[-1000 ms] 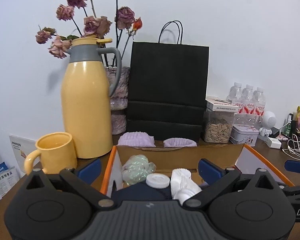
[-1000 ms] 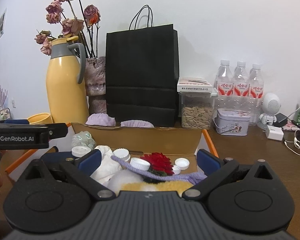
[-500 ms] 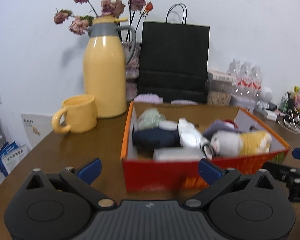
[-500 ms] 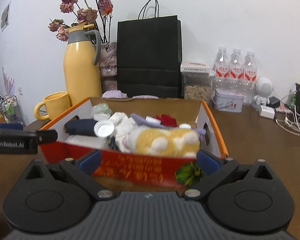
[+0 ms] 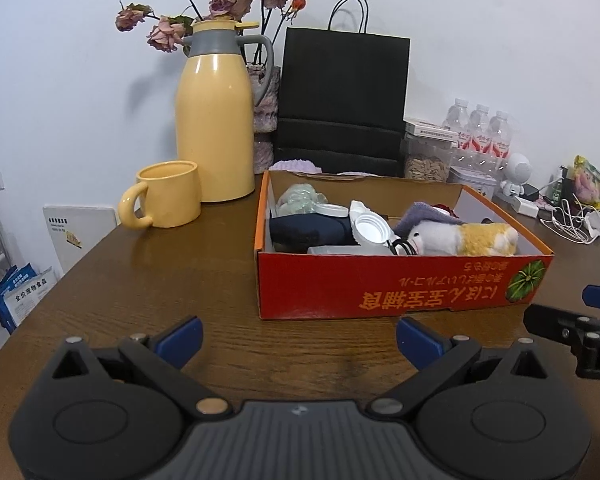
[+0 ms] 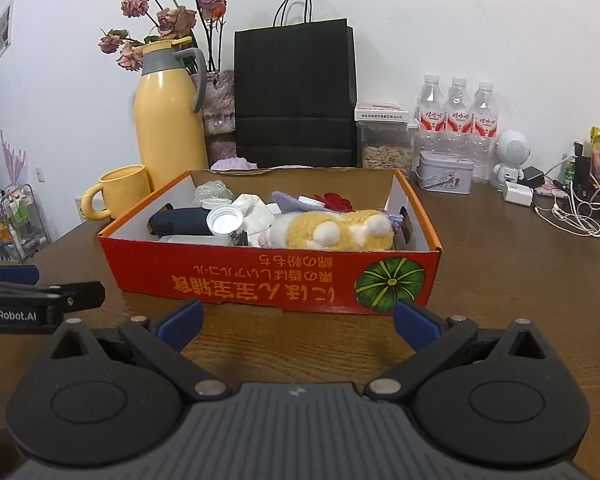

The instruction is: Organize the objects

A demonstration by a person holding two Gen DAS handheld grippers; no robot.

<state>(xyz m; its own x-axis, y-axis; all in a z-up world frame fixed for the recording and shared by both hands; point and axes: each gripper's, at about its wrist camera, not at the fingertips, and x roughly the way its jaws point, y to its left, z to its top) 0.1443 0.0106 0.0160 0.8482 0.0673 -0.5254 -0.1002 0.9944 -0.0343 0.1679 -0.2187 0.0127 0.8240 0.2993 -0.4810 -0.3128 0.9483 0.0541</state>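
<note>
A red cardboard box point(image 5: 400, 284) point(image 6: 276, 276) stands on the brown table. It holds a yellow-and-white plush toy point(image 5: 464, 238) point(image 6: 332, 230), a dark navy bundle point(image 5: 308, 230) point(image 6: 182, 220), white caps and cloth point(image 6: 225, 219), a pale green item point(image 5: 300, 198), purple cloth and a red flower point(image 6: 334, 201). My left gripper point(image 5: 298, 338) is open and empty, in front of the box's left part. My right gripper point(image 6: 298, 320) is open and empty, just in front of the box. Each gripper shows at the edge of the other's view.
Behind the box stand a yellow thermos point(image 5: 216, 120), a yellow mug point(image 5: 166, 194), a vase of dried roses, a black paper bag point(image 5: 342, 100), a seed jar point(image 6: 386, 148), water bottles point(image 6: 456, 114), a tin and a white robot figure point(image 6: 512, 156). Cables point(image 6: 572, 216) lie at the right.
Both grippers have pulled back from above the box toward the table's near side. The whole box front now shows. Both stay open and empty.
</note>
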